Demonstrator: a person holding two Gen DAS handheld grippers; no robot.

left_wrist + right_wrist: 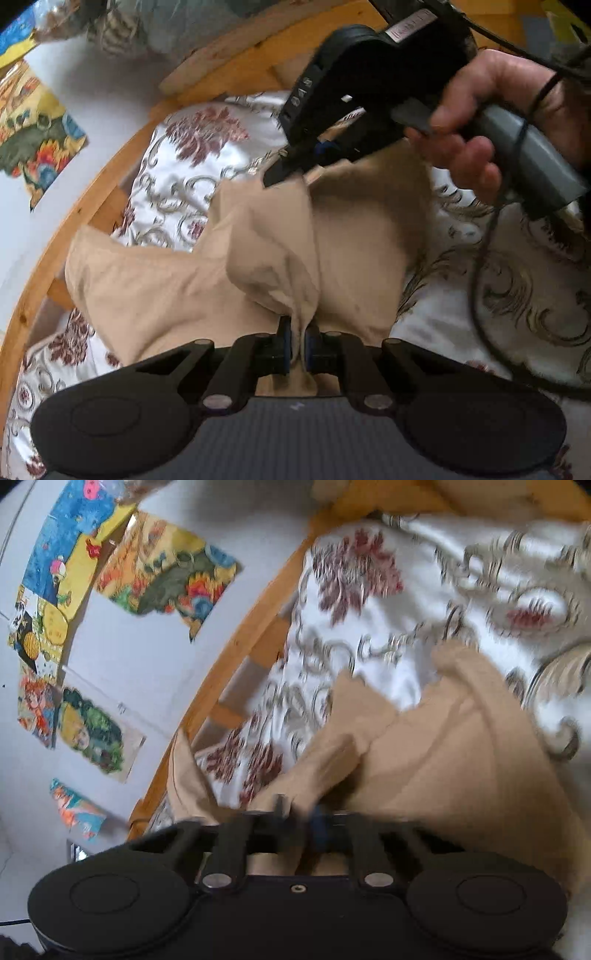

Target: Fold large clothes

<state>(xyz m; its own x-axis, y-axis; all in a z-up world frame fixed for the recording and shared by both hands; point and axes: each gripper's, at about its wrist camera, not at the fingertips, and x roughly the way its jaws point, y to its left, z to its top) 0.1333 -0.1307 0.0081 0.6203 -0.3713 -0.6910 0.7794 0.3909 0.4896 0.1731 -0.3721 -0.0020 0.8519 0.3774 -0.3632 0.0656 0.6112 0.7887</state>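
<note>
Beige garment (pixel 177 280) bunches above the bedspread (pixel 177 155), pinched by left fingers (pixel 284 343) and right fingers (pixel 282 805).

The soft, matt beige cloth garment (pixel 177 280) looks like plain woven fabric, creased and dull. Beneath it, the white bedspread with maroon flowers and grey scrolls (pixel 192 147) has a satiny sheen. The honey-coloured wooden bed frame (pixel 85 218) looks smooth and lightly varnished. The black left gripper (pixel 297 345) is matt plastic with shiny metal rivets.

Both wrist views look down closely; both share the bedspread (pixel 192 155).
</note>
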